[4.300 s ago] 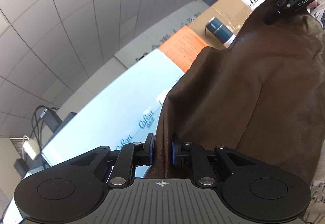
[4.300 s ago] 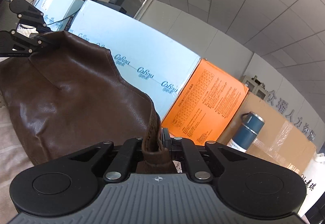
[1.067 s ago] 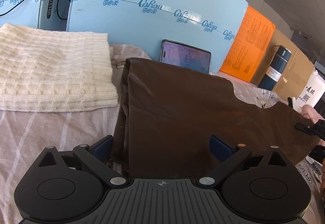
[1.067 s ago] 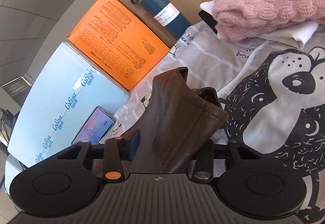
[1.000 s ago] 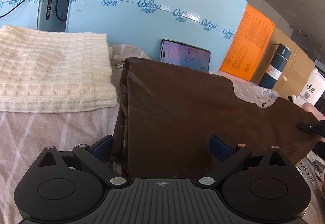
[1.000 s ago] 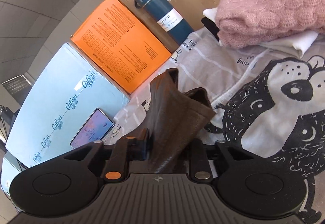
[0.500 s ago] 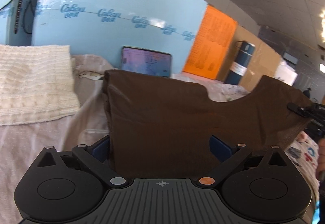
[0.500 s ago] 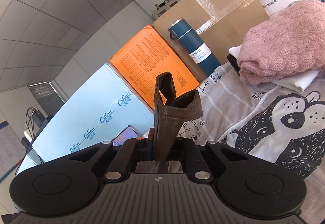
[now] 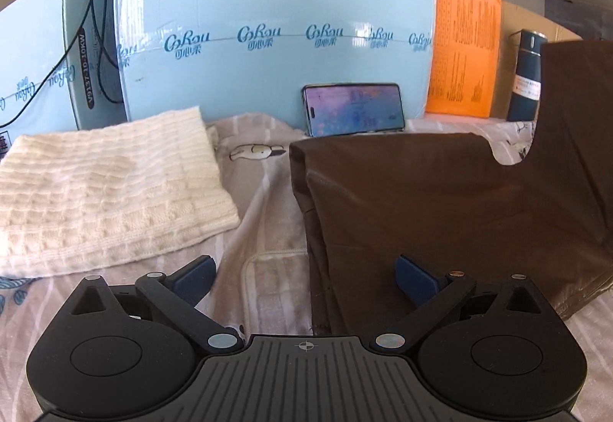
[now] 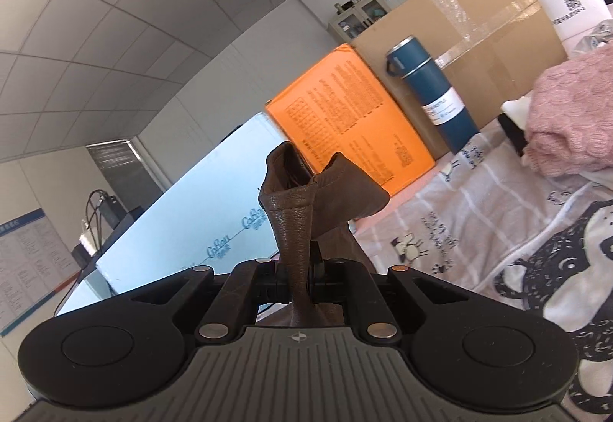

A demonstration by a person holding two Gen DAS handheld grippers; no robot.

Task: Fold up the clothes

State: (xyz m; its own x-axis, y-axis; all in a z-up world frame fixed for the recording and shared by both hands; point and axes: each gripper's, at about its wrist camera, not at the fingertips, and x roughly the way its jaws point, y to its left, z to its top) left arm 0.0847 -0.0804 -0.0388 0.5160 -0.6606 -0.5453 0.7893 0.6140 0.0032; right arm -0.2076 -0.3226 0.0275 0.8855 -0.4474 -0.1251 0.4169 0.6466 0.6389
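A brown leather garment (image 9: 440,200) lies on the striped bedsheet (image 9: 264,230), and its right end rises off the bed out of the picture. My left gripper (image 9: 306,278) stands open just above the near edge of the garment, blue pads wide apart, pressing nothing. In the right wrist view my right gripper (image 10: 297,280) is shut on a bunched end of the brown garment (image 10: 302,207), which sticks up between the fingers above the bed.
A folded cream knit (image 9: 103,188) lies at the left. A phone (image 9: 354,108) leans on the light blue box (image 9: 268,39). An orange box (image 10: 352,131), a blue flask (image 10: 433,92) and a cardboard box (image 10: 471,12) stand behind. A pink knit (image 10: 571,115) lies at the right.
The right gripper has closed on the garment's end and lifted it. The left gripper's view has rolled and shifted left; its jaws stay wide open.
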